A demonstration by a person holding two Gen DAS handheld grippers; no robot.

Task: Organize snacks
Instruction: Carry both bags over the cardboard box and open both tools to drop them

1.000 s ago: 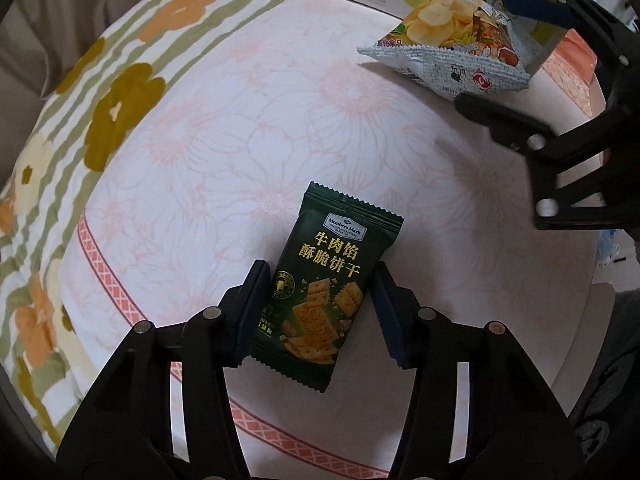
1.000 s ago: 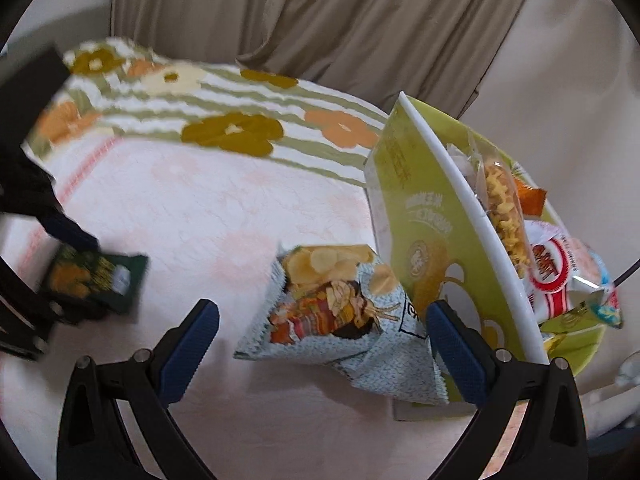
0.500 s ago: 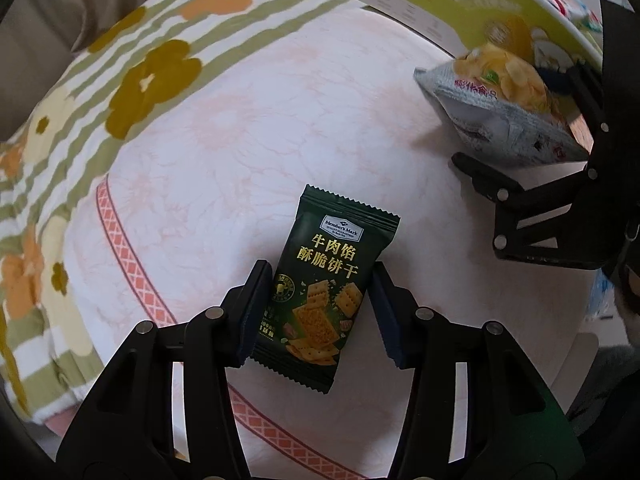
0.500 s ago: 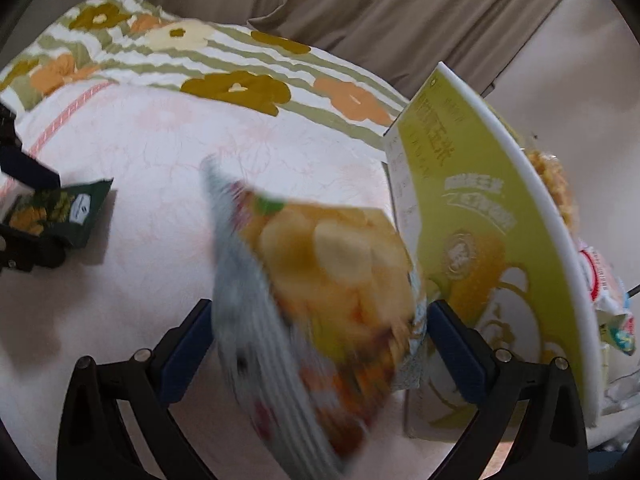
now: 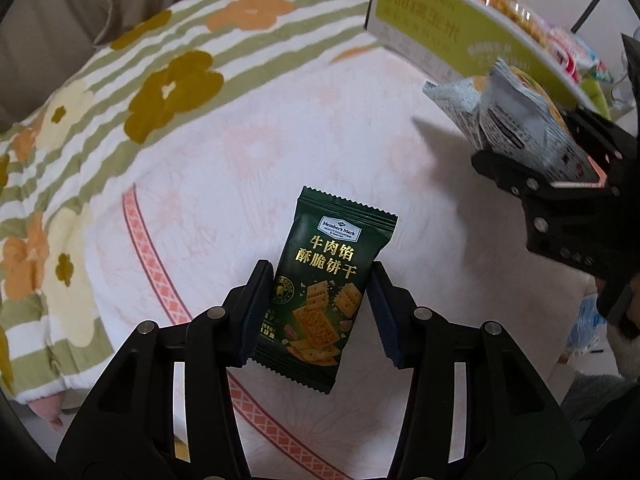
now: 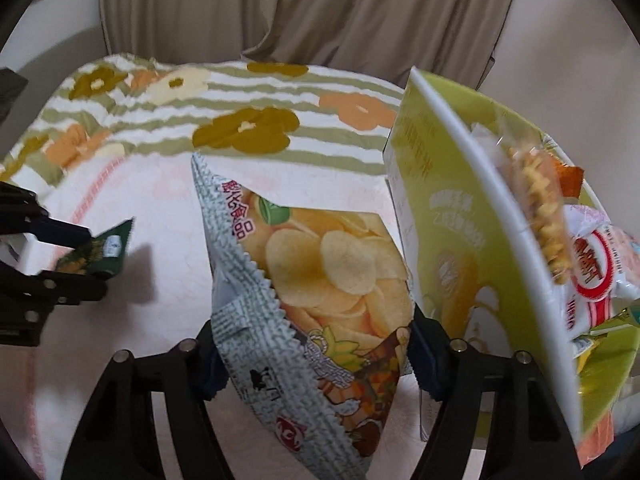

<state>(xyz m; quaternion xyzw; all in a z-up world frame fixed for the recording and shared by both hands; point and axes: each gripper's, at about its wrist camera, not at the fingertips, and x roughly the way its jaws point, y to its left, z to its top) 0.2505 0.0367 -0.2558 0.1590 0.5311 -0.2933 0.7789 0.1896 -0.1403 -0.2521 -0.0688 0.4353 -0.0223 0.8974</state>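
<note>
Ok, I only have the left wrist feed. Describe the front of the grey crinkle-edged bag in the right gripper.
Observer: The grey crinkle-edged bag pictures pale yellow potato crisps on its front.
Operator: Confirm the grip.
Observer: The right gripper has a blue pad pressed on each side of the bag's lower half.
Operator: Check my dark green foil packet.
Observer: It looks lifted clear of the pale pink cloth, with its shadow beside it.
</note>
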